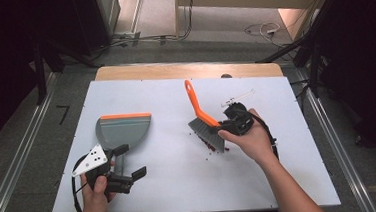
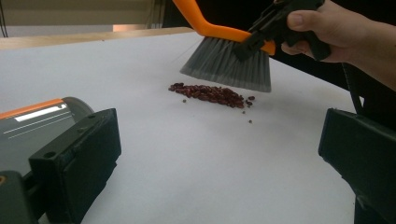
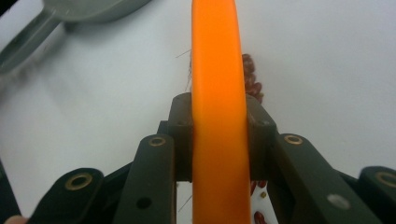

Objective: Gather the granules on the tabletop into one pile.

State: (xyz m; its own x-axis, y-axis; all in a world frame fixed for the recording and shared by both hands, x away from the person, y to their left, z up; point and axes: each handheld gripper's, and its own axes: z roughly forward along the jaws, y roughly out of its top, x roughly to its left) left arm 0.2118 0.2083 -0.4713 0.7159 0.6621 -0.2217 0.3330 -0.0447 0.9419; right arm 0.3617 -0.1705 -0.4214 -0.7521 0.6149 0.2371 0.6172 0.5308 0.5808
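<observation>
A white counter (image 1: 181, 186) with a wooden far edge stands on a grey floor, with cables trailing along the far wall and dark stands on both sides. On its left half lies a grey dustpan (image 1: 124, 130) with an orange lip, nothing in it as far as I can see. The left claw (image 1: 130, 162) stands wide open at the dustpan's handle, gripping nothing. Right of centre, the right claw (image 1: 226, 125) is clamped tight on the orange brush (image 1: 203, 117), whose grey bristles hang just over a small heap of red beans (image 2: 210, 94). From above, the brush hides most of the beans.
</observation>
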